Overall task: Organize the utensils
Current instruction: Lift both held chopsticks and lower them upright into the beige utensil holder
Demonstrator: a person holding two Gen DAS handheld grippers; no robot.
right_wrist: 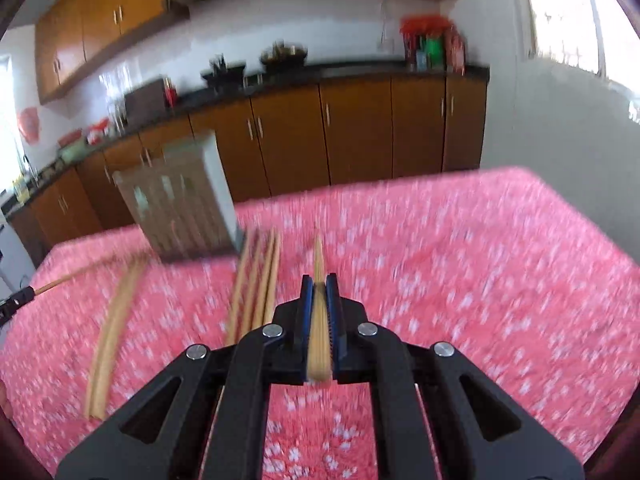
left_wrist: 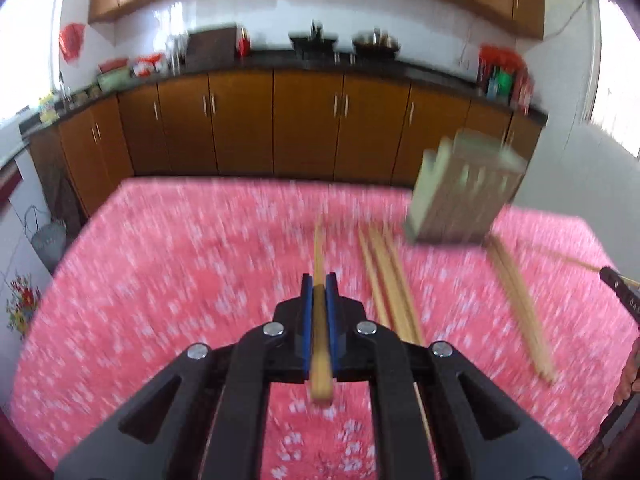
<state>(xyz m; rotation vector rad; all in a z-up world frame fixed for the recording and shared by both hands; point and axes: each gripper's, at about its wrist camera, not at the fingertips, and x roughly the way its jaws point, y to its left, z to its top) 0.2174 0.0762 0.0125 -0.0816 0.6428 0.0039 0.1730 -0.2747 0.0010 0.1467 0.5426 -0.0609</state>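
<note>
Desk: wide desk (left_wrist: 160,280) under a pink, white-flowered cloth, soft and patterned.
Holder: pale, slatted, box-shaped utensil holder (left_wrist: 460,196) near the far edge, blurred.
Loose chopsticks: smooth, slender bamboo chopsticks (left_wrist: 394,284) in bundles between the holder and the near edge.
Left gripper: black left gripper (left_wrist: 320,284), blue pads clamped on one bamboo chopstick (left_wrist: 319,248).
Right gripper: right gripper (right_wrist: 319,284) closed on its own chopstick (right_wrist: 318,256).
Risk: slick, thin sticks may pivot or slip out; long tips could knock the light holder over.
</note>
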